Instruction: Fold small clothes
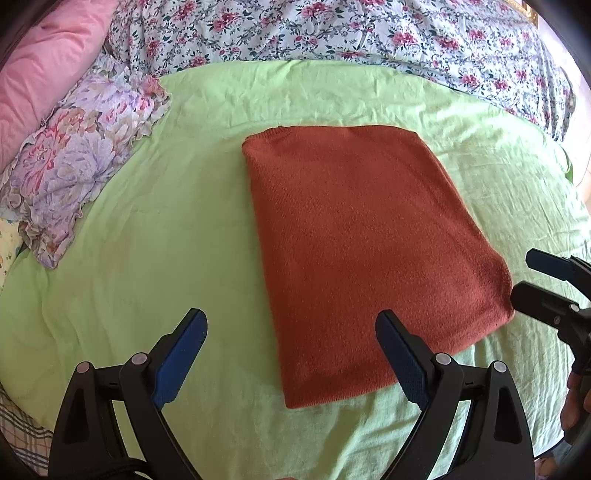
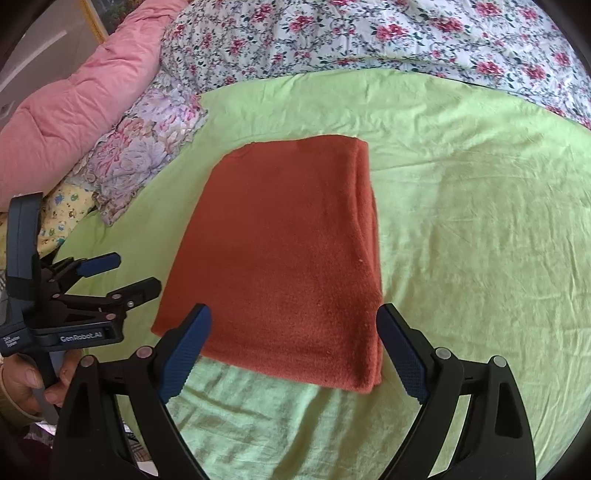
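Garment: a rust-red knit garment (image 1: 365,251) lies flat as a neat rectangle on the green sheet (image 1: 147,258) of the bed, centre of both views; stacked layers show along its right edge in the right wrist view.
Surroundings: a floral pillow (image 1: 74,166) and a pink quilt (image 1: 40,62) sit at the upper left of the frame, a flowered cover (image 1: 332,29) across the top.
Left claw: the left claw (image 1: 291,354) is spread wide and holds nothing; it hangs over the near left part of the garment, one finger above the sheet, the other above the knit.
Right claw: the right claw (image 2: 295,350) is also spread wide and empty, poised over the garment's near edge; whether it touches the cloth I cannot tell.
Step in hand: judging by the tidy rectangle, the folding looks nearly or fully done.
Next move: if another fold is wanted, each claw would need to pinch a near corner through all layers and carry it to the far edge together, so the stack does not slide apart.
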Tool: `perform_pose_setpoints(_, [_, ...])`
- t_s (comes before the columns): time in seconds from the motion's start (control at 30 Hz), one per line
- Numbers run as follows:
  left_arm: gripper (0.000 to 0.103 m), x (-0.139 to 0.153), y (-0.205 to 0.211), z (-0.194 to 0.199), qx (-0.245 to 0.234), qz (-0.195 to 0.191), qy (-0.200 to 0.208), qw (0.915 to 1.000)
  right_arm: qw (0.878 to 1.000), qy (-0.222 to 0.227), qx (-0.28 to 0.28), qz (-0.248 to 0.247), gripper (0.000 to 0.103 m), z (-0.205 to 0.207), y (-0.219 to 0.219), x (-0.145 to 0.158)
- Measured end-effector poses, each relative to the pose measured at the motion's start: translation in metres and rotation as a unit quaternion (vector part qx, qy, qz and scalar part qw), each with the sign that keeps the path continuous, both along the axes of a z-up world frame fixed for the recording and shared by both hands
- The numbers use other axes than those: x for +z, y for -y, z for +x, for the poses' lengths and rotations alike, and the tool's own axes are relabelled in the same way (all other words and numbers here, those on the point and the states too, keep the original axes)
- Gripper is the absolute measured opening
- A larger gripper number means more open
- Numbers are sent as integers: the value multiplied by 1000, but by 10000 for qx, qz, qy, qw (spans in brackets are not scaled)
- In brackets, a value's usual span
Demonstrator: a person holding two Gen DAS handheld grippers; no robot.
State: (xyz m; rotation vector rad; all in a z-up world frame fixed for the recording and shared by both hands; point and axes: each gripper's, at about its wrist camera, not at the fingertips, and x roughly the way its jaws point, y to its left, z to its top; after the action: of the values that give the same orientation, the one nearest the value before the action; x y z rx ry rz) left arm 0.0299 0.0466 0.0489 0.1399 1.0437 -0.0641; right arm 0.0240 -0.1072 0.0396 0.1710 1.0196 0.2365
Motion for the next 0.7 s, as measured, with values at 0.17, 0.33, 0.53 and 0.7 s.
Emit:
perform_pose_setpoints(0.17, [93, 1, 0, 4, 92, 13, -1, 10000, 9998, -32, 202, -54, 91, 6, -7, -2])
perform_pose_setpoints(0.33, [93, 0, 1, 8, 123, -15, -37, 9999, 9996, -37, 266, -105, 91, 11, -10, -3])
perform_pose_setpoints(0.53, [94, 3, 6, 11, 119, 30, 8, 9999, 9998, -26, 185, -66, 91, 21, -6, -5])
perform_pose_setpoints(0.7, [94, 6, 10, 13, 103, 61, 26, 9999, 9997, -28, 222, -55, 91, 28, -5, -5])
